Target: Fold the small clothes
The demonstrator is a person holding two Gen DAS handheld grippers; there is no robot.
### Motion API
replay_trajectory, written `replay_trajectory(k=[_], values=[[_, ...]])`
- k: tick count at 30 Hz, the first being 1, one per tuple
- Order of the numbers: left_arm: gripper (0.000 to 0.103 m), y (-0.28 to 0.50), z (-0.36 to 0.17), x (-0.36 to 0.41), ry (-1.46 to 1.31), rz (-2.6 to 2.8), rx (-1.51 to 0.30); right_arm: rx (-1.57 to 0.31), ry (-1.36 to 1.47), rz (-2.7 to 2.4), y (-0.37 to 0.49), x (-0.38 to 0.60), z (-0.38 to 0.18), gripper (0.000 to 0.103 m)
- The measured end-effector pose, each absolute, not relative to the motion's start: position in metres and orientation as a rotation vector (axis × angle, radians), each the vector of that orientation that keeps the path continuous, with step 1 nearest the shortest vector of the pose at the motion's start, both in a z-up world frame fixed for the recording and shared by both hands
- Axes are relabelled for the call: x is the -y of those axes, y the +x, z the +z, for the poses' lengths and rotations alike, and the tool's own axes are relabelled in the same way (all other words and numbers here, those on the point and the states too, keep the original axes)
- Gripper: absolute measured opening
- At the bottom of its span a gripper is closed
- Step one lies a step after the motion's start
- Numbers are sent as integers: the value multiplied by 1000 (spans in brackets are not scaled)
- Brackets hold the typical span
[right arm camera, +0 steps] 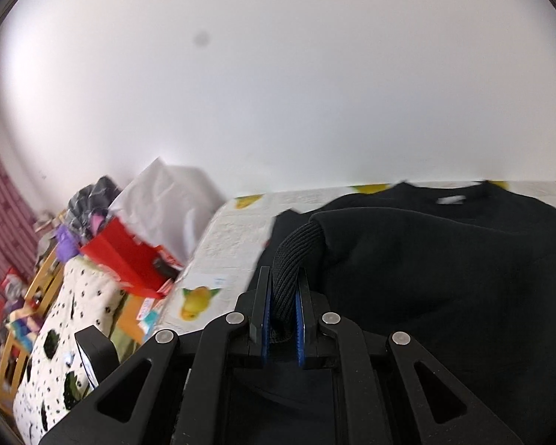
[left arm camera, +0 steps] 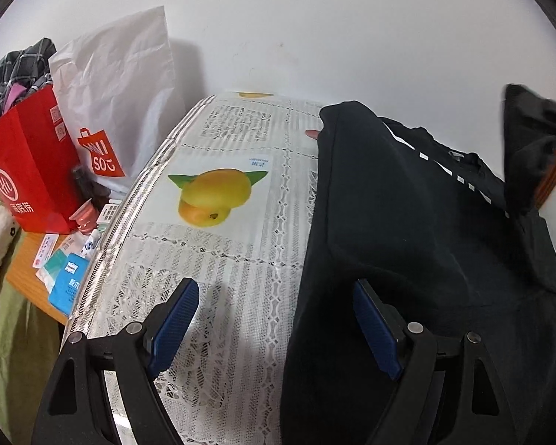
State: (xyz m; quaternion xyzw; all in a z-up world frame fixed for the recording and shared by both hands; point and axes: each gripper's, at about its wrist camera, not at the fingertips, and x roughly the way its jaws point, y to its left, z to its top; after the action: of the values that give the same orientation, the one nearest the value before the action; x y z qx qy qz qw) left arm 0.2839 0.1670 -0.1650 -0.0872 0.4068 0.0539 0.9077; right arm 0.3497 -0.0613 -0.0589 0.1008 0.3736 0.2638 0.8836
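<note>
While right claw (right arm camera: pixel 282 296) pinches black garment's cuff (right arm camera: pixel 296 256) | left claw (left arm camera: pixel 274 319) wide, empty

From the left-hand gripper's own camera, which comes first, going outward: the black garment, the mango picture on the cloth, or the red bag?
1. Black garment: right beside the left gripper, under its right finger.
2. Mango picture: farther up the tablecloth, middle.
3. Red bag: off the table's left edge, farthest.
</note>
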Motion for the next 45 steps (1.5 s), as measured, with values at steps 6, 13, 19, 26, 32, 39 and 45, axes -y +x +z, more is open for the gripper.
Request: replay_trajectory(k=[6,13,19,26,32,39,45], values=[[82,284,-164,-168,-210,82,-828,-868,206,606,368,39,-97,27],[82,279,-157,-160,-201,25,-779,-799,129,536,337,98,-96,41],[82,278,-155,-153,-185,-10,-777,-799,9,311,299,179,-106,41],[82,273,-157,-138,-131,-46,-786,-863,39,69,232,296,-139,41],[81,242,-146,-124,-97,-76,-801,-918,75,-70,174,369,-165,42],[81,176,-146,-125,-85,-50,-839,-947,98,-69,124,398,-189,43],[81,120,-159,-130,-108,-45,-885,-929,79,-50,95,393,-199,43]])
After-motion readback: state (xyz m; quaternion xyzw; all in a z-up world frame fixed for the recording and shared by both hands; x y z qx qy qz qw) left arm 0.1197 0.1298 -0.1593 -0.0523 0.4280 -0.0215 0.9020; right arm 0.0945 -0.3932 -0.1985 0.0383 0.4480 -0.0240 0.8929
